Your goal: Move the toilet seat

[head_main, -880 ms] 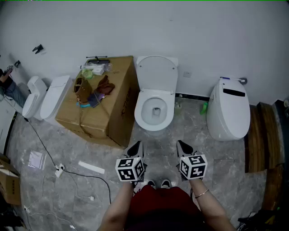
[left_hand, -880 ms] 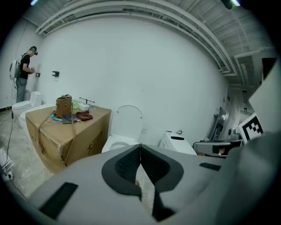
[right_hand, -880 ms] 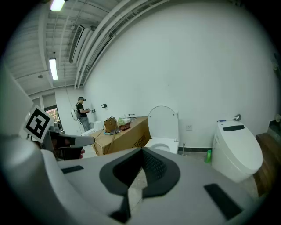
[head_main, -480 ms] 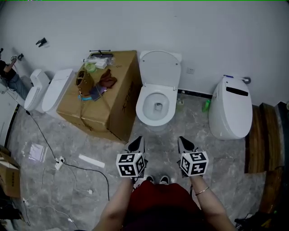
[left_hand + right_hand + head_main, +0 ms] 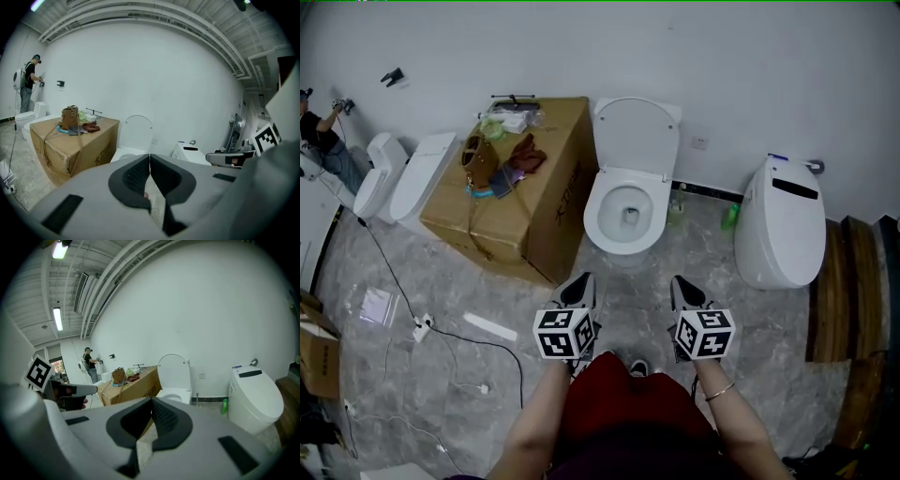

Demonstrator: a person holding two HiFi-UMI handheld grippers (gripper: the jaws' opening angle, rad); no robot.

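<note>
White toilet seat (image 5: 595, 214), lid upright against the wall, sits beside a cardboard box (image 5: 511, 202); the left gripper (image 5: 580, 283) and right gripper (image 5: 681, 285) hang short of it. Left gripper view: jaws clenched, nothing between them. Right gripper view: jaws pressed together too, empty, toilet ahead.

white toilet (image 5: 623, 211), brown cardboard box (image 5: 539, 202)

White wall (image 5: 750, 56), grey marble floor (image 5: 450, 281) strewn with cables (image 5: 391, 277). A cardboard box (image 5: 525, 206) stands by the wall, wooden boards (image 5: 839, 281) lie at right. A tube lamp (image 5: 57, 318) glows overhead.
</note>
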